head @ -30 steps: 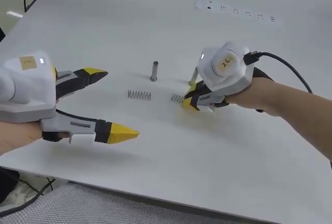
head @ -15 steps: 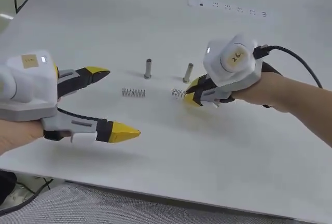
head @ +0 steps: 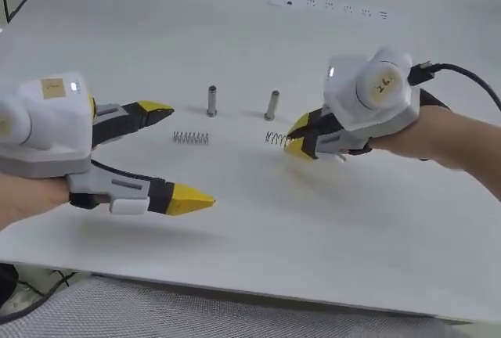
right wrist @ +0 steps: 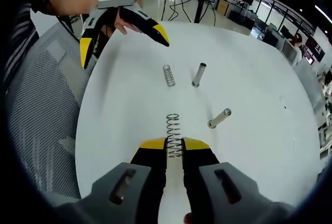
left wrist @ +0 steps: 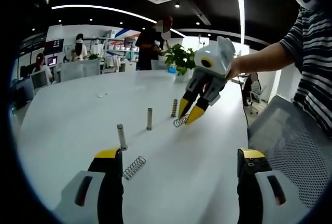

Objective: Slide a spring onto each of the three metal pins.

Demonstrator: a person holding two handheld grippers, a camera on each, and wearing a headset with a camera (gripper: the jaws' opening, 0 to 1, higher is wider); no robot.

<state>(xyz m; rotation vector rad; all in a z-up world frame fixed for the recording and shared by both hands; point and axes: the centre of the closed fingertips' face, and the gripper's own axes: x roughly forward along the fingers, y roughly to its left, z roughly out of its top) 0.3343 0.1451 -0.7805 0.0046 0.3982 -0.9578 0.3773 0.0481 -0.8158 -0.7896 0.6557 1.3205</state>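
Observation:
Two upright metal pins (head: 212,101) (head: 272,106) stand mid-table. A loose spring (head: 190,137) lies in front of the left pin. My right gripper (head: 297,141) is shut on one end of a second spring (head: 274,138), which points toward the right pin. In the right gripper view the held spring (right wrist: 173,130) sticks out ahead of the right gripper (right wrist: 175,145). My left gripper (head: 174,152) stands wide open and holds nothing. The left gripper view shows a third pin (left wrist: 174,107) behind the right gripper (left wrist: 189,117); it looks ribbed.
A white power strip (head: 329,8) lies at the far side of the white table (head: 258,221). A cable (head: 470,80) trails from the right gripper. The table's front edge runs just below the left gripper. People and desks stand far behind.
My right gripper has drawn back to the right with the spring in it, uncovering the second pin. The left gripper has kept its place; the head camera has shifted.

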